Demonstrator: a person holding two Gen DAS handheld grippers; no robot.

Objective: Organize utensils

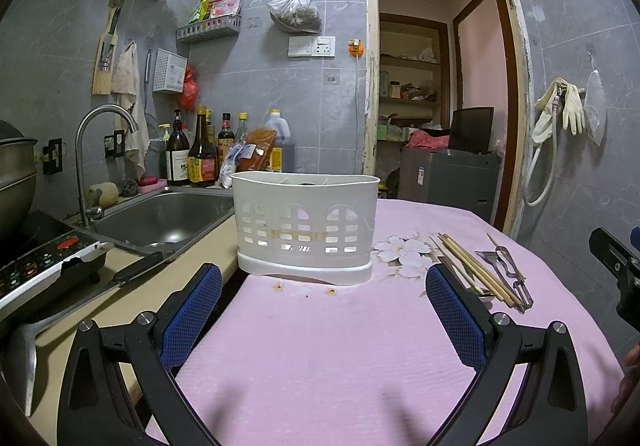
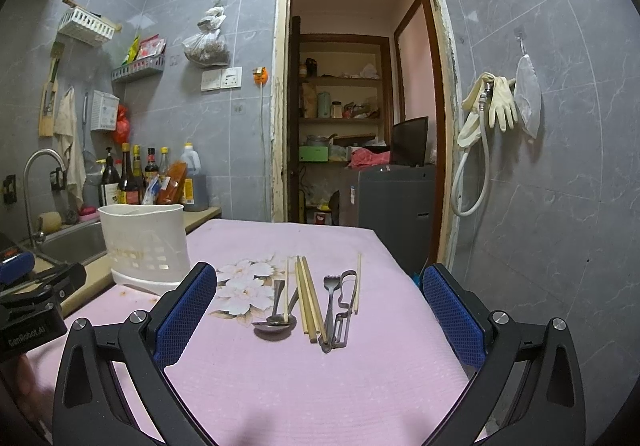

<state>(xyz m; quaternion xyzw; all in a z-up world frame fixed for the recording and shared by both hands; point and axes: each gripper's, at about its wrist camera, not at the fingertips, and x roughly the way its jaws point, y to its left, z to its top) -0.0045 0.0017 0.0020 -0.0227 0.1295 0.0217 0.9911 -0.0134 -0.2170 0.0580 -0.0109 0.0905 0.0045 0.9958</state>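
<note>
Both grippers hang over the pink cloth [image 2: 320, 386] with fingers spread wide and nothing between them. The left gripper [image 1: 324, 310] faces the white caddy [image 1: 306, 226], which stands at the cloth's left edge beside the sink [image 1: 168, 218]. Only the right gripper [image 2: 320, 310] view shows the utensils plainly: spoons [image 2: 276, 320], chopsticks [image 2: 308, 298], a fork [image 2: 330, 306] and a peeler [image 2: 346, 310] lie side by side on the cloth, right of the caddy. The left wrist view alone shows the stove [image 1: 40, 258]. Behind are grey tiled walls, sauce bottles [image 1: 200, 150] and an open doorway [image 2: 352, 94].
</note>
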